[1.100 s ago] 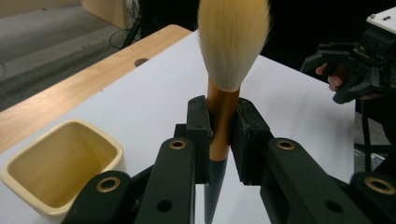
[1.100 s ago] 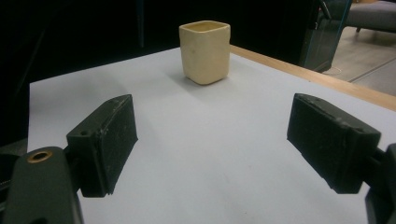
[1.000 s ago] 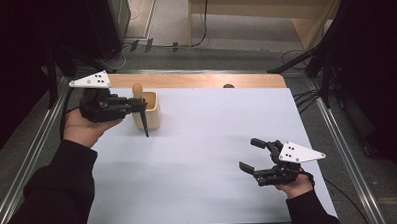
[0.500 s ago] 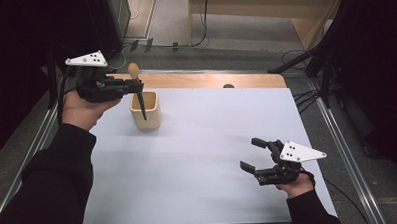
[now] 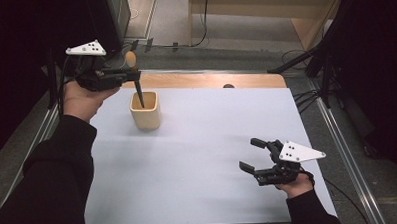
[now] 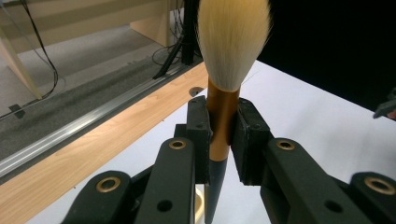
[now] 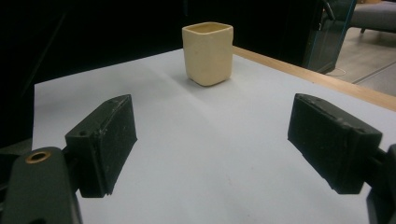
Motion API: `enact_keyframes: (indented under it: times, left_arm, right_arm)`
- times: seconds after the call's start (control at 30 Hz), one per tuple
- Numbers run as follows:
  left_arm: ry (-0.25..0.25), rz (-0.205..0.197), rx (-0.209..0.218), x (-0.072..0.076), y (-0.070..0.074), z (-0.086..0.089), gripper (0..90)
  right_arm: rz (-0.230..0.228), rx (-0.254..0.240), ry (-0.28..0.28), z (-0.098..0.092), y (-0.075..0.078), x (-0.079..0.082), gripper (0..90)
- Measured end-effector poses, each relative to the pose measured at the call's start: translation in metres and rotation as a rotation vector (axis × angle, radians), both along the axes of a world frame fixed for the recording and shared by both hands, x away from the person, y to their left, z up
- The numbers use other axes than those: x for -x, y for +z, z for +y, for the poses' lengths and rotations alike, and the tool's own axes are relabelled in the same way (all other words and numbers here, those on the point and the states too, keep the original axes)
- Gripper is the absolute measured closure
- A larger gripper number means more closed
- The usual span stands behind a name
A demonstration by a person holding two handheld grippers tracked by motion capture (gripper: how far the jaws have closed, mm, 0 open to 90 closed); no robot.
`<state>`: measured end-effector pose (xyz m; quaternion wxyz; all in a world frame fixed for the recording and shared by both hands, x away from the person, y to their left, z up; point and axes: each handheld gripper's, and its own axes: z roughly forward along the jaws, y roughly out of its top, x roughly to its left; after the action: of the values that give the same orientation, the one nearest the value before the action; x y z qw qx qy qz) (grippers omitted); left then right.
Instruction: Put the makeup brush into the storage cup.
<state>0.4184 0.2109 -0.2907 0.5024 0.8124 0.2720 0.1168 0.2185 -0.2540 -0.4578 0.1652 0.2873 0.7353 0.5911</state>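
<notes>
Since the earlier shots the left gripper (image 5: 116, 77) had drifted toward the back-left corner and lifted a bit, carrying the brush (image 5: 135, 79) with it, so the handle tip now hung right at the mouth of the cream cup (image 5: 145, 111) on the desk (image 5: 212, 141). Its jaws were clamped on the brush's gold collar, bristles up. Looked to me like the brush was coming out of the cup rather than going in. The right gripper (image 5: 255, 157) sat parked near the front, jaws wide apart, holding nothing.
</notes>
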Motion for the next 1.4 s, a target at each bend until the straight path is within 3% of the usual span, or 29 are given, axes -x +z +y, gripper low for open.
enact_keyframes:
  times: [0.2, 0.43, 0.53, 0.67, 1.4]
  left_arm:
    - [0.04, -0.005, -0.02, -0.01, -0.007, -0.002, 79.2]
    - [0.063, 0.009, -0.016, -0.021, -0.018, -0.003, 79.2]
    - [0.065, -0.006, -0.019, -0.025, -0.024, -0.005, 79.2]
    - [0.067, -0.005, -0.054, -0.029, -0.034, -0.008, 79.1]
    - [0.099, 0.063, -0.013, -0.032, -0.071, -0.005, 78.9]
  right_arm:
    - [0.001, -0.003, -0.003, -0.001, 0.0, 0.0, 16.4]
    - [0.0, 0.001, 0.004, 0.0, 0.0, 0.0, 16.4]
    - [0.001, -0.004, 0.005, 0.0, 0.0, 0.0, 16.4]
    - [0.002, -0.006, 0.011, 0.001, 0.0, 0.001, 16.5]
    - [0.002, -0.014, 0.013, 0.002, 0.001, 0.001, 16.5]
